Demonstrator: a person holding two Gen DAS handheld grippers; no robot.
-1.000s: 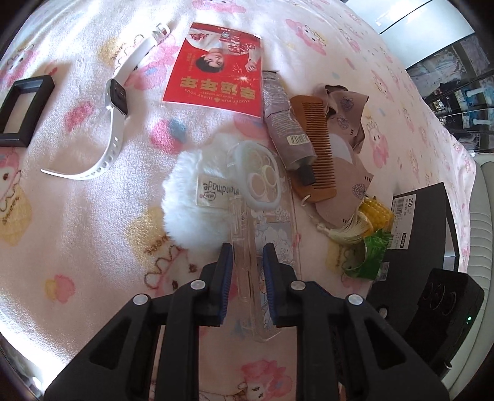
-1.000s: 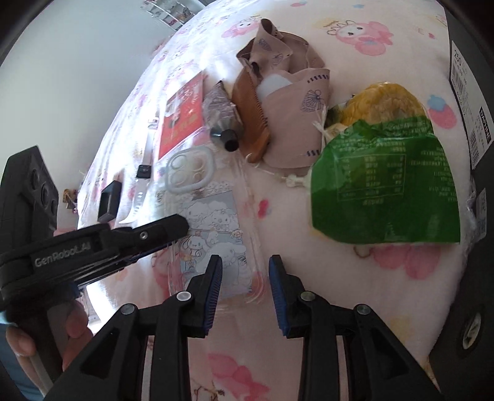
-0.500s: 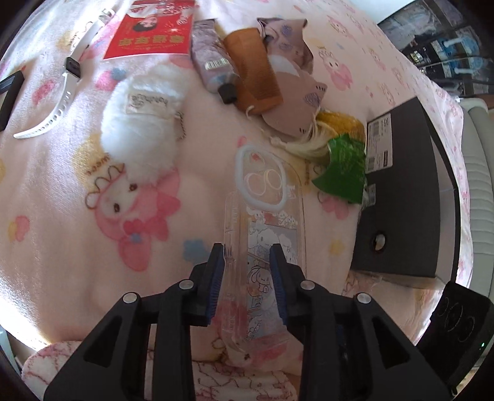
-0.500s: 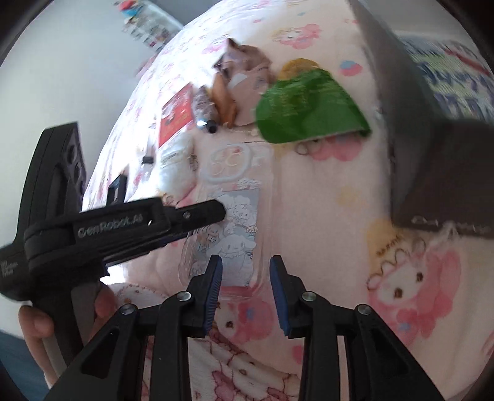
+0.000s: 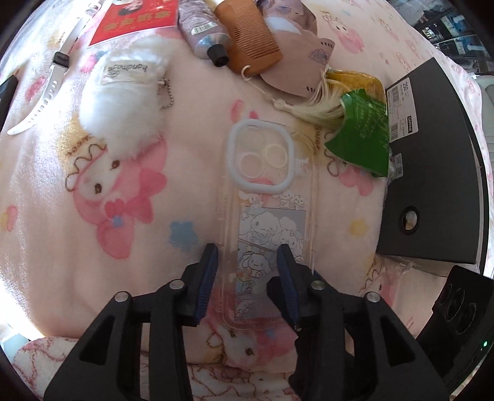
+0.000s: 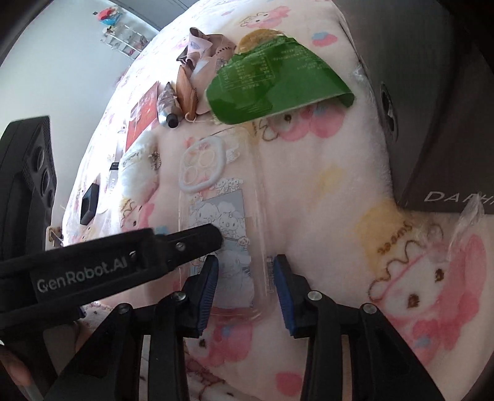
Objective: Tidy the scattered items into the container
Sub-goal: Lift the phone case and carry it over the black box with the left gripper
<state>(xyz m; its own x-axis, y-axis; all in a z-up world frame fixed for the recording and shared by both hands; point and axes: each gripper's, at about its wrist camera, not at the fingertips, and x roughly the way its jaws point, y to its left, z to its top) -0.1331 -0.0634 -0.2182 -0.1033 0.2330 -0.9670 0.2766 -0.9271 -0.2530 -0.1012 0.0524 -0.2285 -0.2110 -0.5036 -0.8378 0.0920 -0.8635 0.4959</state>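
A clear phone case (image 5: pixel 268 197) with cartoon prints and a white camera ring lies on the pink blanket (image 5: pixel 123 197). My left gripper (image 5: pixel 247 271) is open with its near end between the jaws. My right gripper (image 6: pixel 245 277) is open around the same end of the case (image 6: pixel 222 197). The left gripper's finger (image 6: pixel 185 246) crosses the right wrist view. The dark grey box (image 5: pixel 432 160) stands to the right, also in the right wrist view (image 6: pixel 432 92).
A white fluffy keychain (image 5: pixel 123 101), white watch (image 5: pixel 46 89), red card (image 5: pixel 139 21), tube (image 5: pixel 207 40), wooden comb (image 5: pixel 250 46), brown mask (image 5: pixel 296 61) and green corn packet (image 5: pixel 361 129) lie beyond the case. A small black frame (image 6: pixel 89 203) lies far left.
The left gripper drew the phone case back from the pile toward me and then opened wider. The right gripper came in around the case's near end.
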